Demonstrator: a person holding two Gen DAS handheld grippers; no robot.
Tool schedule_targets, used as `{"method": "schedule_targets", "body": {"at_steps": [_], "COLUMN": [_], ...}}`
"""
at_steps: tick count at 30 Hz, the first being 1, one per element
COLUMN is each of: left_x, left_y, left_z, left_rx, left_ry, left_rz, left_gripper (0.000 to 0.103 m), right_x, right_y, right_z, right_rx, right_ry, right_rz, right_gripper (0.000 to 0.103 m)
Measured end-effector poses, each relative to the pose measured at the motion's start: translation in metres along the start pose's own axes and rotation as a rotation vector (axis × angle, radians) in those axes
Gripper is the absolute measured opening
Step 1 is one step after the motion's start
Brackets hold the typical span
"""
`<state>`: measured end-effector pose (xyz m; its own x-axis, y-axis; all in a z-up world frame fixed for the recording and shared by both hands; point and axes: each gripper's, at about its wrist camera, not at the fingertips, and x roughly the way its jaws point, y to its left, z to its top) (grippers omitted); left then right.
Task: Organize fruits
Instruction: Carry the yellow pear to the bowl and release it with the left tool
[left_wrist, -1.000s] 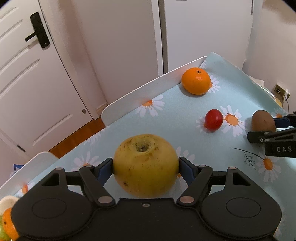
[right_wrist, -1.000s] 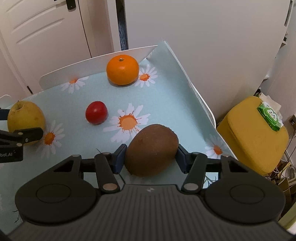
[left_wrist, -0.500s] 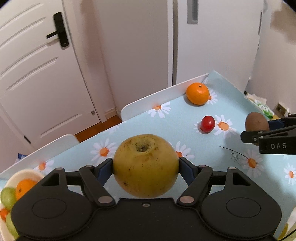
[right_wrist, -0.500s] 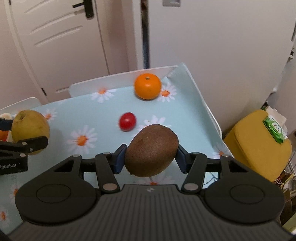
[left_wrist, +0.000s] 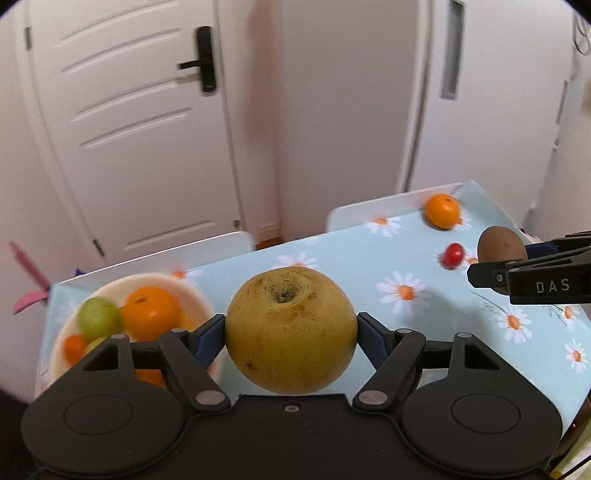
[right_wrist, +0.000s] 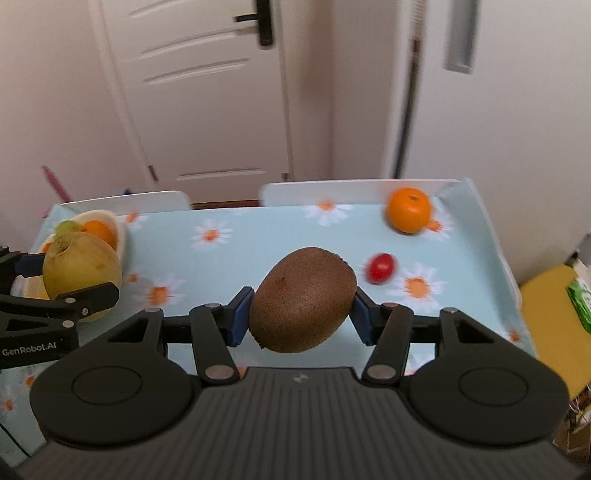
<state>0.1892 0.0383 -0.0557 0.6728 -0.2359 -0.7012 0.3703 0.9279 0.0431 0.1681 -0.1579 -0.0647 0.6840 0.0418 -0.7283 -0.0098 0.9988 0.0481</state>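
The left gripper (left_wrist: 291, 329) is clamped on an apple (left_wrist: 291, 329), the right gripper (right_wrist: 302, 304) on a kiwi (right_wrist: 302, 304); the orange (right_wrist: 408, 210) and tomato (right_wrist: 381, 268) wait near the worktop's (right_wrist: 266, 236) far right corner, outside the bowl (left_wrist: 192, 299)

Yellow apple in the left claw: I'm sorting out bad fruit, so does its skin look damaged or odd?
Slightly. The round yellow apple has small brown specks and a darker spot low on its left side; no cuts or dents show.

Both views pull back and up: the orange (left_wrist: 442, 211) and red tomato (left_wrist: 453, 255) shrink toward the upper right, while the fruit bowl (left_wrist: 194, 300) enters at left.
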Motion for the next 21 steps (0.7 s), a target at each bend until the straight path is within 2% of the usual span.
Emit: {"method": "schedule_targets", "body": {"at_steps": [11,21], "left_x": [-0.039,-0.033], "left_y": [0.078,0.137], "left_z": [-0.028,-0.049], "left_rx": [-0.112,-0.152], "left_ry": [-0.019,0.007], "left_rz": [0.15,0.229], "left_gripper": [0.079,0.079], "right_x": [0.02,0.049], "right_y": [0.099,0.165], "right_z": [0.011,0.008], "right_rx": [-0.119,-0.176], "right_ry": [0.018,0.054], "right_rz": [0.161,0.234], "right_gripper": [0.07,0.07]}}
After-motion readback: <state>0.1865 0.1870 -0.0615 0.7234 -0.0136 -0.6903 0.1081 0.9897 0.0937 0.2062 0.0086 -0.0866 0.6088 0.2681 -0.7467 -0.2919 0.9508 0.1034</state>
